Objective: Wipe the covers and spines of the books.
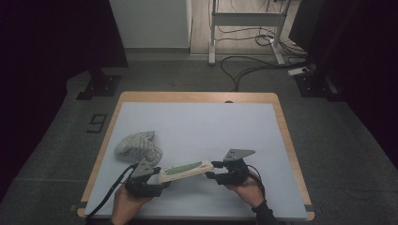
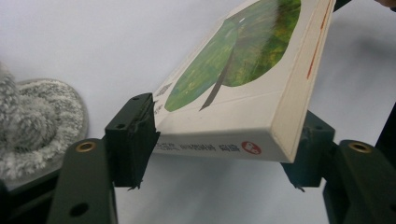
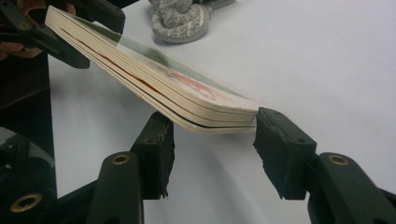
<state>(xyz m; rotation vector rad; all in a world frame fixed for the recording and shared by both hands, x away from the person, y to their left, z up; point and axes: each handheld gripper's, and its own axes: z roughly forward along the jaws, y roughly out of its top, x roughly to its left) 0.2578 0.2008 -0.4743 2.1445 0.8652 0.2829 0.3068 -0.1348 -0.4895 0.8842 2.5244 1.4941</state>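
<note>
A thin white board book (image 1: pixel 185 169) with a green picture on its cover hangs just above the white mat, stretched between both grippers. My left gripper (image 1: pixel 157 174) is shut on its spine end. In the left gripper view the book (image 2: pixel 243 93) tilts up and away, wedged between the two jaws of the left gripper (image 2: pixel 219 140). My right gripper (image 1: pixel 215 169) is at the opposite end. In the right gripper view the book's (image 3: pixel 154 88) page edges sit between the jaws of the right gripper (image 3: pixel 210 135), which press on its two corners.
A grey fuzzy slipper-like bundle (image 1: pixel 137 146) lies on the mat just beyond the left gripper, also seen as a grey bundle (image 2: pixel 37 121) and a grey bundle (image 3: pixel 182 18). The white mat (image 1: pixel 197 126) covers a wooden table (image 1: pixel 197 97). Cables (image 1: pixel 244 65) lie on the floor behind.
</note>
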